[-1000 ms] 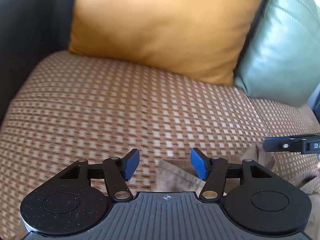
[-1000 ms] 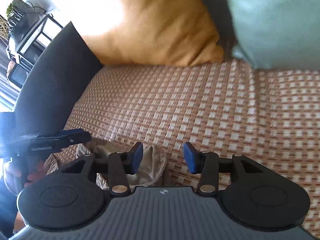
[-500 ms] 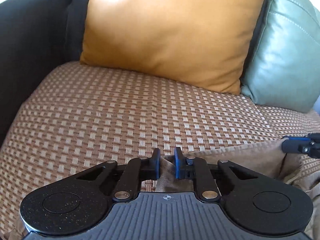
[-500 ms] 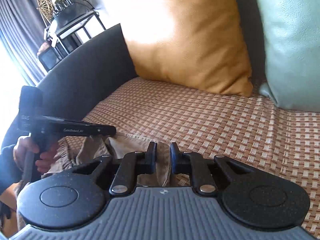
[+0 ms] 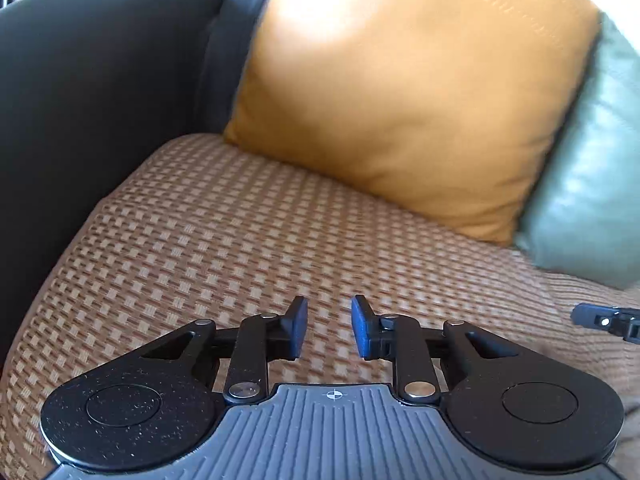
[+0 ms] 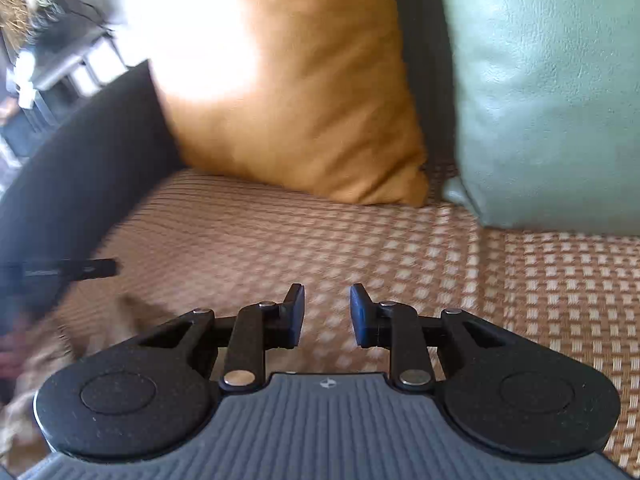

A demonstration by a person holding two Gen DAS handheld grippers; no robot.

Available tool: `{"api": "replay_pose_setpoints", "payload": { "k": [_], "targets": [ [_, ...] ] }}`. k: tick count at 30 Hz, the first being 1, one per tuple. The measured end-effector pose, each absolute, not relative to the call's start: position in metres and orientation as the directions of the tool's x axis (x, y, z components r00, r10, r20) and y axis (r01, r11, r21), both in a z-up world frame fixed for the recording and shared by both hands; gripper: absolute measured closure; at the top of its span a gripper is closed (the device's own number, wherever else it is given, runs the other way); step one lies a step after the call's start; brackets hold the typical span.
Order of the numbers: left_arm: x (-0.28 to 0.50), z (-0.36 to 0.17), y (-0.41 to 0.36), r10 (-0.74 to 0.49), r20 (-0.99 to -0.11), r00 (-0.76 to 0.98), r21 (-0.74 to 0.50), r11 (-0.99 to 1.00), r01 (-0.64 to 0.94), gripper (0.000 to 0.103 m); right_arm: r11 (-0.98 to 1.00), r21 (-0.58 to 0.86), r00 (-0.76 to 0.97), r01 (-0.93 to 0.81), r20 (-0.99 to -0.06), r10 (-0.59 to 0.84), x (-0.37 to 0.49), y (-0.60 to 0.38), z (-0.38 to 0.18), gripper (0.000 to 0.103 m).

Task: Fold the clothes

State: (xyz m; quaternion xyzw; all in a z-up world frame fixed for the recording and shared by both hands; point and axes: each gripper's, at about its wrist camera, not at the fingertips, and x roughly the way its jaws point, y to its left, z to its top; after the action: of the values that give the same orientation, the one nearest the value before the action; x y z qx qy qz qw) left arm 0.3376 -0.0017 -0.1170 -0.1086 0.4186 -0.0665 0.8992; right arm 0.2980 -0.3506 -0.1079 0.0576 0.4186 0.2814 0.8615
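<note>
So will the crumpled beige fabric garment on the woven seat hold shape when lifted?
Probably floppy: the crumpled beige fabric garment lies in soft bunched folds. Likely light; it looks thin. May drag on the coarse checked woven seat cover.

Both grippers tilt downward side by side. The left gripper has its jaws parted, just opening again, with nothing between the blue pads. The right gripper stands the same way: jaws just reopened, a gap between the pads, nothing gripped.
</note>
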Motion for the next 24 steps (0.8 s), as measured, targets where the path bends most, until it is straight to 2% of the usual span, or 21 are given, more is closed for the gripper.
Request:
{"api": "replay_pose_setpoints", "payload": {
  "k": [4,6,8,10,13,14,17,19,20,21,22,23,24],
  "targets": [
    [0.317,-0.112,-0.013,-0.303,-0.735,0.606,-0.281,0.95,0.134,0.064,0.761,0.362,0.347,-0.538,-0.728,0.591,0.277,-0.356,-0.091,0.078],
    [0.311,-0.114,-0.025,-0.343,-0.744,0.574,-0.287,0.939,0.19,0.064,0.744,0.365,0.255,-0.561,-0.778,0.574,0.272,-0.349,-0.096,0.084],
    [0.308,-0.118,-0.041,-0.359,-0.757,0.546,-0.265,0.932,0.246,0.061,0.736,0.335,0.22,-0.588,-0.81,0.543,0.268,-0.336,-0.105,0.084],
    [0.312,-0.129,-0.055,-0.321,-0.784,0.531,-0.21,0.942,0.261,0.061,0.746,0.325,0.221,-0.581,-0.819,0.529,0.27,-0.322,-0.118,0.084],
    [0.324,-0.15,-0.068,-0.25,-0.822,0.512,-0.144,0.961,0.237,0.061,0.791,0.317,0.254,-0.523,-0.828,0.499,0.28,-0.305,-0.139,0.092],
    [0.327,-0.155,-0.07,-0.235,-0.829,0.507,-0.14,0.966,0.218,0.061,0.796,0.324,0.267,-0.511,-0.82,0.506,0.282,-0.302,-0.143,0.097],
    [0.329,-0.153,-0.067,-0.226,-0.835,0.502,-0.163,0.972,0.167,0.061,0.806,0.363,0.294,-0.468,-0.796,0.529,0.287,-0.302,-0.145,0.098],
    [0.321,-0.134,-0.061,-0.226,-0.822,0.523,-0.181,0.974,0.136,0.06,0.805,0.39,0.309,-0.447,-0.777,0.548,0.284,-0.312,-0.132,0.094],
    [0.312,-0.122,-0.056,-0.225,-0.81,0.541,-0.186,0.974,0.127,0.058,0.804,0.388,0.327,-0.45,-0.767,0.553,0.279,-0.32,-0.12,0.089],
    [0.3,-0.109,-0.052,-0.226,-0.797,0.56,-0.189,0.974,0.124,0.057,0.805,0.379,0.351,-0.457,-0.755,0.554,0.271,-0.331,-0.105,0.077],
    [0.284,-0.095,-0.049,-0.242,-0.782,0.575,-0.201,0.97,0.136,0.056,0.801,0.373,0.372,-0.468,-0.739,0.561,0.261,-0.345,-0.09,0.071],
    [0.266,-0.081,-0.048,-0.275,-0.764,0.584,-0.219,0.961,0.167,0.055,0.794,0.373,0.387,-0.481,-0.722,0.574,0.246,-0.359,-0.075,0.066],
    [0.247,-0.07,-0.051,-0.313,-0.749,0.584,-0.23,0.95,0.213,0.054,0.786,0.373,0.401,-0.494,-0.704,0.586,0.231,-0.374,-0.06,0.066]
  ]
}}
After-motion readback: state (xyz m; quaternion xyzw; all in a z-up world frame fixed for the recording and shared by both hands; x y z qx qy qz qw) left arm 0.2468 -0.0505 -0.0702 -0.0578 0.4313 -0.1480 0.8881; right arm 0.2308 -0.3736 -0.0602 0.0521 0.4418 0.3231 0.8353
